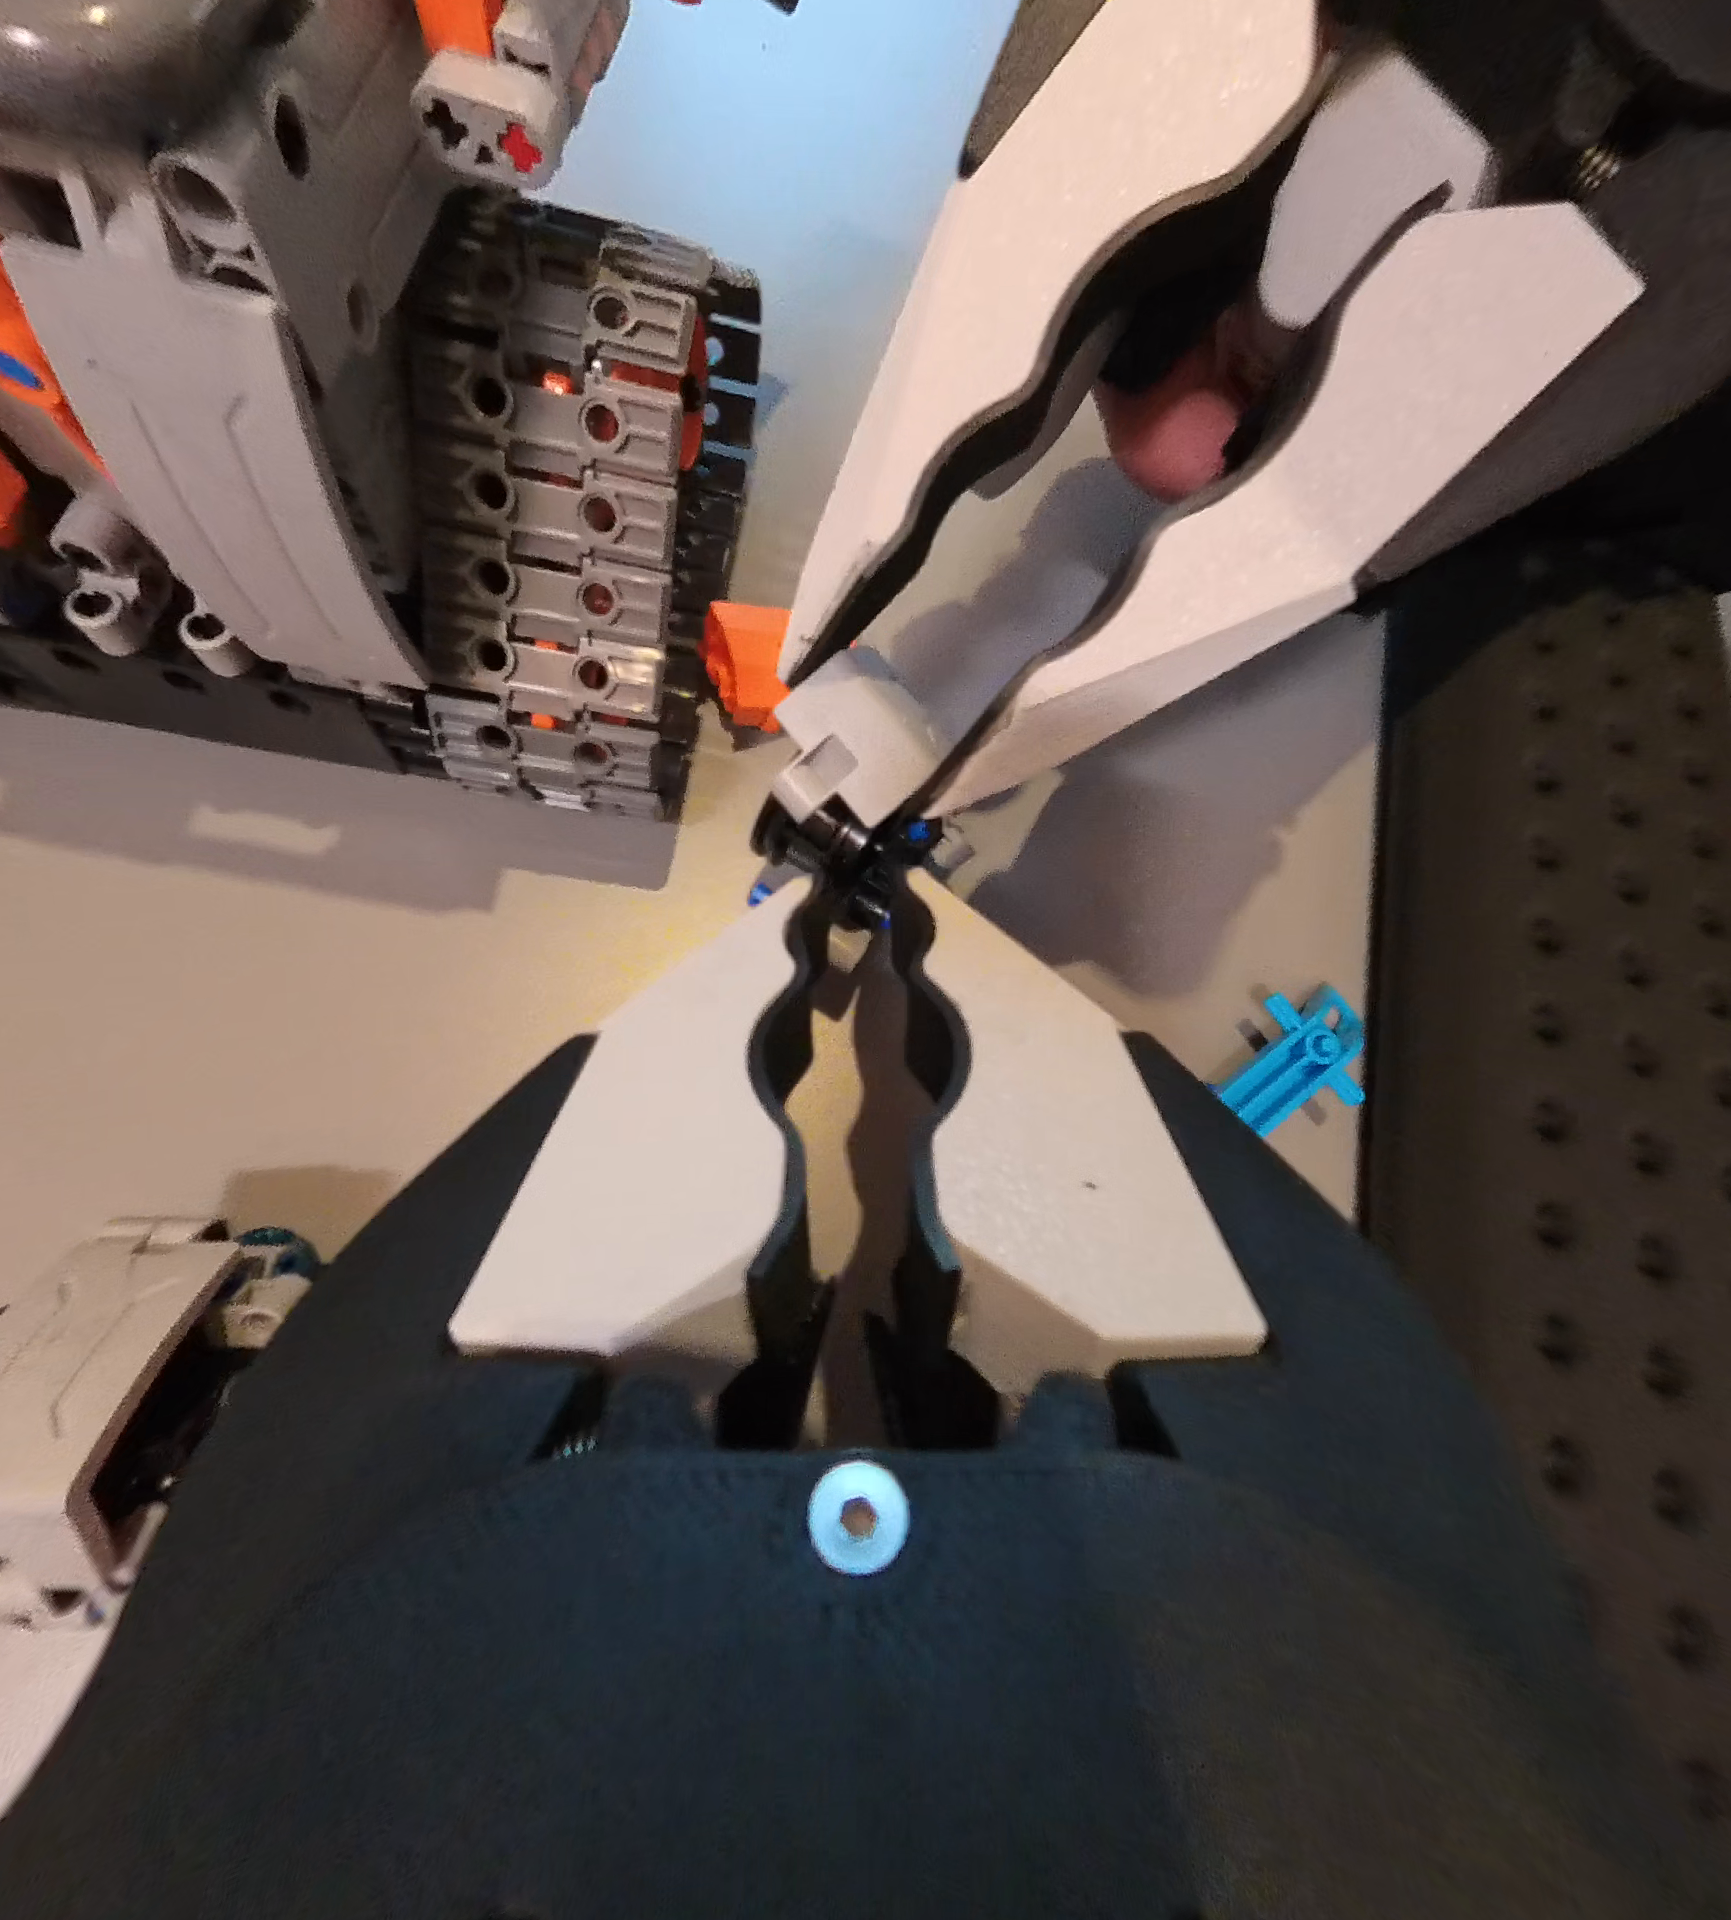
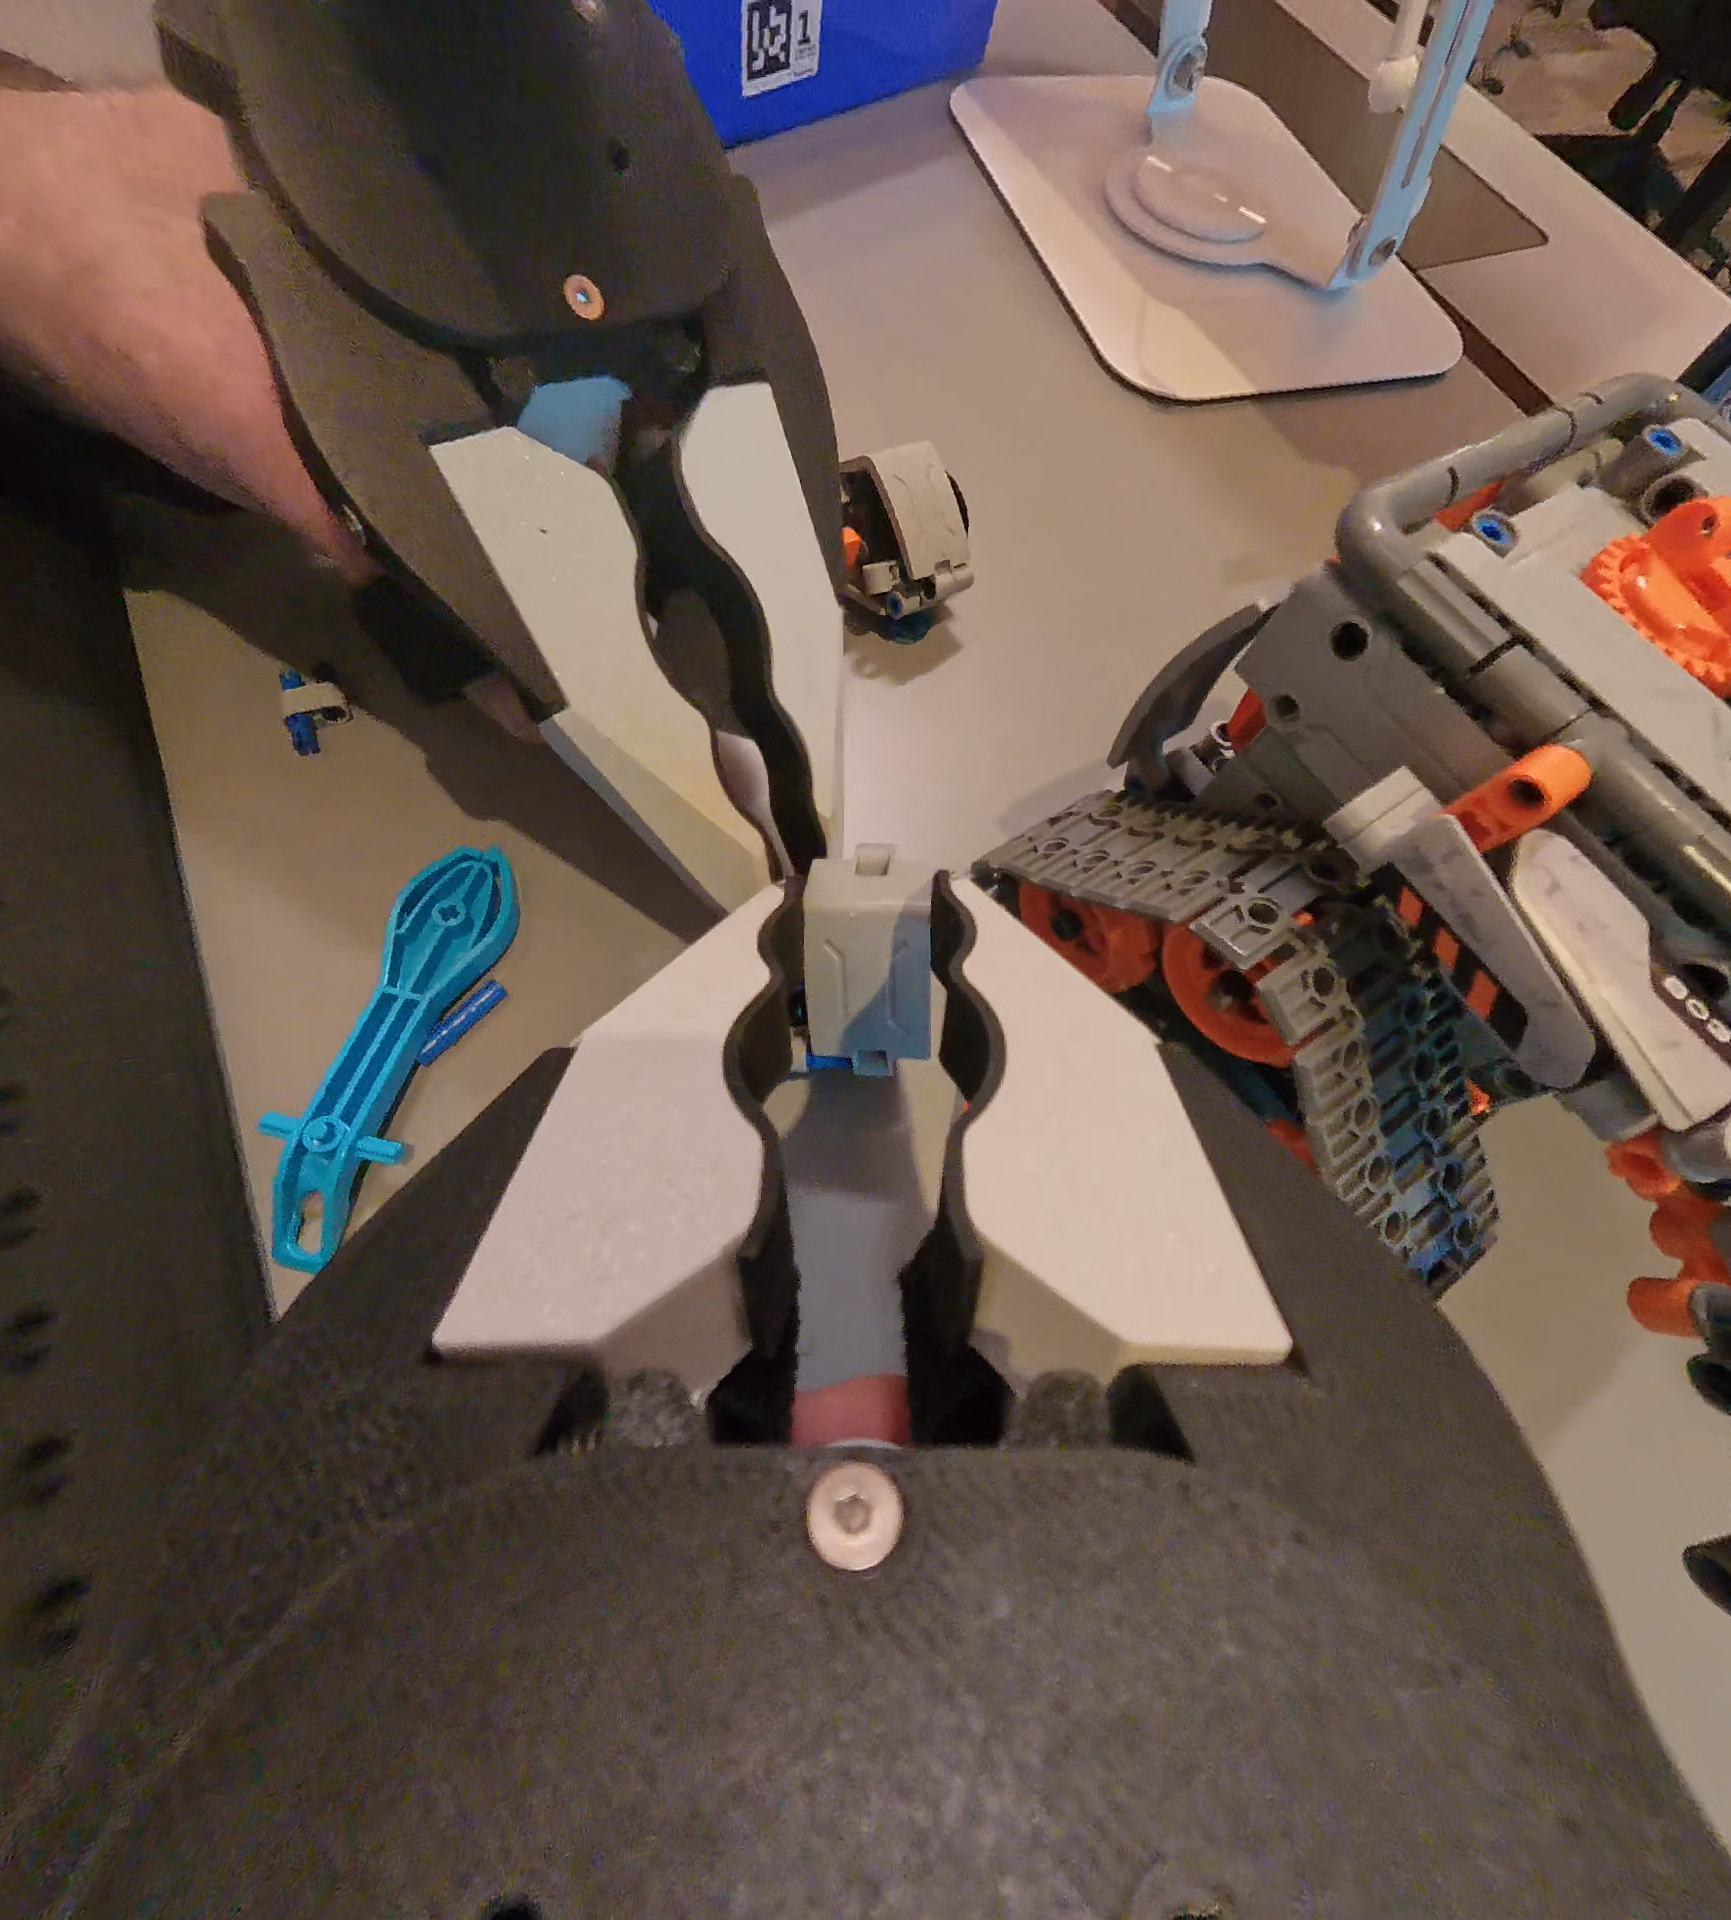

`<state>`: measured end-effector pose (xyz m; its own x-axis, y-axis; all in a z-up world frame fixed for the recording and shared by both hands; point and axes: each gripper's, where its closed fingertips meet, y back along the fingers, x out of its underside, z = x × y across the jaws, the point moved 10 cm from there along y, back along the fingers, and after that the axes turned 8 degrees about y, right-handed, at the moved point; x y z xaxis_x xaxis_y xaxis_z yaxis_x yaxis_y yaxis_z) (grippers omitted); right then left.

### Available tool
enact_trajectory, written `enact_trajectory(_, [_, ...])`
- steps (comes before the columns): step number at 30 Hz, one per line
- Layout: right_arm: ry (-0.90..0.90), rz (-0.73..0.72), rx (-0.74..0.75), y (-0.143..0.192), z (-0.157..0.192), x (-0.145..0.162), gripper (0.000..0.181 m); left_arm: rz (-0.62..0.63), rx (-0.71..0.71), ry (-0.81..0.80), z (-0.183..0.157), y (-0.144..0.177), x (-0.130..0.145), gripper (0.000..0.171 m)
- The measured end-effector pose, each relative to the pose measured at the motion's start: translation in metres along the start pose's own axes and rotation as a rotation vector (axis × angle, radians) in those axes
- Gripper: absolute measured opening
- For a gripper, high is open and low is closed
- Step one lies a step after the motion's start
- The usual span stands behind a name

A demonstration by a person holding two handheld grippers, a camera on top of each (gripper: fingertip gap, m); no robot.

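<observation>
My right gripper (image 2: 866,935) is shut on a small grey panel piece (image 2: 866,971), clamped between its fingers above the table. In the left wrist view that gripper (image 1: 861,743) comes in from the upper right with the grey piece (image 1: 856,727) at its tips. My left gripper (image 1: 845,904) is shut on a small black connector (image 1: 825,842) at the lower end of the grey piece. In the right wrist view the left gripper (image 2: 793,862) reaches in from the upper left, its tips at the piece's far end. The connector is hidden there.
A grey and orange tracked brick vehicle (image 2: 1463,831) stands at the right, also in the left wrist view (image 1: 321,416). A blue plastic tool (image 2: 393,1039), a small grey sub-assembly (image 2: 908,530) and a small pin piece (image 2: 305,707) lie on the table. A black perforated mat (image 2: 9,1039) borders the left. A stand base (image 2: 1204,260) sits behind. Left and right tips are no more than a few centimetres apart.
</observation>
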<state>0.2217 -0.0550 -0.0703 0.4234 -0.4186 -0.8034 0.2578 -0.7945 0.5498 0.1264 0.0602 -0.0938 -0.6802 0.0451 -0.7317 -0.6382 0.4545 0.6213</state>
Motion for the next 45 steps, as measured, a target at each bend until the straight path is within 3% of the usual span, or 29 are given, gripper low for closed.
enact_trajectory(6, [0.007,-0.001,-0.021,0.004,-0.001,0.001,0.021,0.003,-0.034,-0.034,0.003,0.013,-0.003,0.017])
enact_trajectory(11, [0.004,0.038,-0.103,0.001,0.000,0.005,0.021,0.176,0.019,-0.050,0.002,0.001,0.011,0.031])
enact_trajectory(15, [0.005,0.062,-0.138,-0.003,0.002,0.009,0.021,0.166,0.080,-0.035,-0.004,-0.007,0.008,0.018])
enact_trajectory(25, [-0.026,0.074,-0.148,-0.003,0.002,0.011,0.022,0.126,0.097,-0.052,-0.009,-0.007,0.005,0.013])
enact_trajectory(45, [0.000,0.050,-0.203,0.000,-0.001,0.014,0.021,0.181,-0.008,-0.363,-0.024,-0.016,0.005,0.007])
